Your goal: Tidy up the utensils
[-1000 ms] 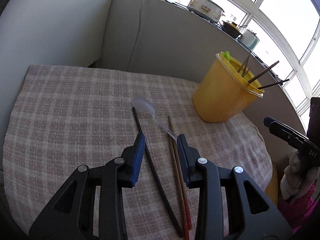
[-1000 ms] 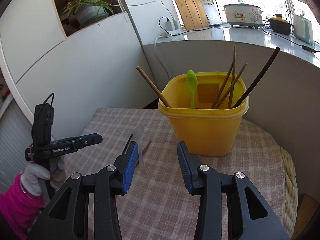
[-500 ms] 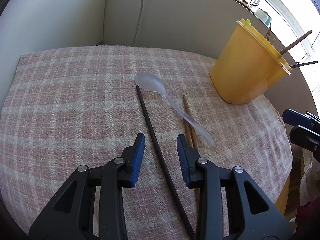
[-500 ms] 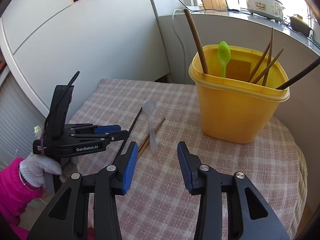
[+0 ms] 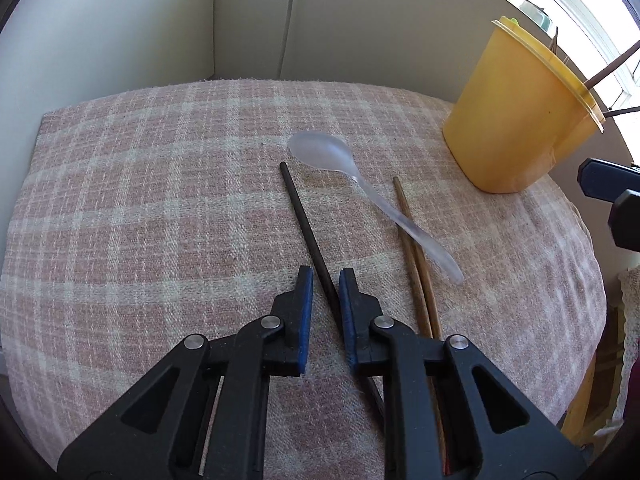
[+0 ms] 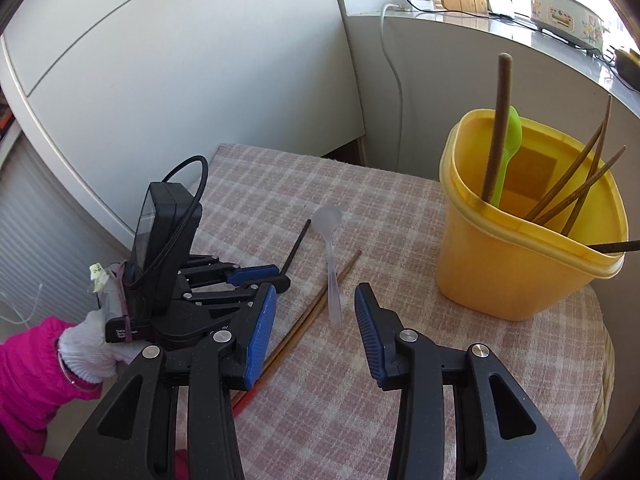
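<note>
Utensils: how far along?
Done: green spoon and several chopsticks stand in the yellow tub. In hand: left claw closing around the dark chopstick. Left: clear spoon and brown chopstick pair on the cloth. Right claw open, empty.

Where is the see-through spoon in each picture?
Left wrist view: the clear spoon lies in the middle, bowl at the far end, handle across the brown chopsticks.
Right wrist view: the spoon lies centre, just beyond the right tool.
Shared landmark: the yellow tub.

Brown chopsticks (image 5: pixel 416 264) run hidden under left gripper (image 5: pixel 325 280).
</note>
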Demonstrator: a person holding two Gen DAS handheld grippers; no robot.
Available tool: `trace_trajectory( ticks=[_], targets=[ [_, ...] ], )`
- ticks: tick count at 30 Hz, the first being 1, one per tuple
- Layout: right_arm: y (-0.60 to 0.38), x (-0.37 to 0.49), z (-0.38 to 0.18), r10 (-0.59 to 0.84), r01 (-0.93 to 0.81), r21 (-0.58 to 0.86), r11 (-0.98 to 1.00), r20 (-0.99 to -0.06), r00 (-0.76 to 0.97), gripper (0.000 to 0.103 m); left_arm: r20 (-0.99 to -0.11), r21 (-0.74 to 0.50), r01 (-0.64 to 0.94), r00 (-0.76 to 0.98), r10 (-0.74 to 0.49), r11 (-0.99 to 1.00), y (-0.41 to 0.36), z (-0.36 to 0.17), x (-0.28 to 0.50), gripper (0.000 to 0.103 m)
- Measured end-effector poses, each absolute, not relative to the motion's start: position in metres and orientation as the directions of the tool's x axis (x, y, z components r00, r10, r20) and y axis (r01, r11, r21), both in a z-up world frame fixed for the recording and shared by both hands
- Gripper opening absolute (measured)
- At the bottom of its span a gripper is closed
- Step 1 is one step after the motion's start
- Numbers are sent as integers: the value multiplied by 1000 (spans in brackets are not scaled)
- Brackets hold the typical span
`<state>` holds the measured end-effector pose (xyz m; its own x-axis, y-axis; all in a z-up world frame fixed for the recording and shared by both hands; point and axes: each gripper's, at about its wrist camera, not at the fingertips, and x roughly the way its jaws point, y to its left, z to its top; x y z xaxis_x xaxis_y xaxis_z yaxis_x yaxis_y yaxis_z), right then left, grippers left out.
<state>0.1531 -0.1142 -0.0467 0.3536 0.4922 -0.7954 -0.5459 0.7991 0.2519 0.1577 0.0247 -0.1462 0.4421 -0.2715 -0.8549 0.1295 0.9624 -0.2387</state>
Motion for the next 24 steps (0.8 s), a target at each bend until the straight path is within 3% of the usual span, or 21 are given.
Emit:
trace_trajectory(
  ticks=[10,19,24],
  targets=[
    [-57,189,-78,430,-559,258,788,-880,200,39,-854,-275,77,439,-280,958,52,-144,155,15],
    [-22,233,-124,295,-521,168,837,-940,171,26,-853,-293,78,429,-297,953,65,-141,139,15],
    [-11,252,-147,243,-515,130,847,-957,157,25,-845,-331,88,415,-337,940,68,-135,132,15]
  ],
)
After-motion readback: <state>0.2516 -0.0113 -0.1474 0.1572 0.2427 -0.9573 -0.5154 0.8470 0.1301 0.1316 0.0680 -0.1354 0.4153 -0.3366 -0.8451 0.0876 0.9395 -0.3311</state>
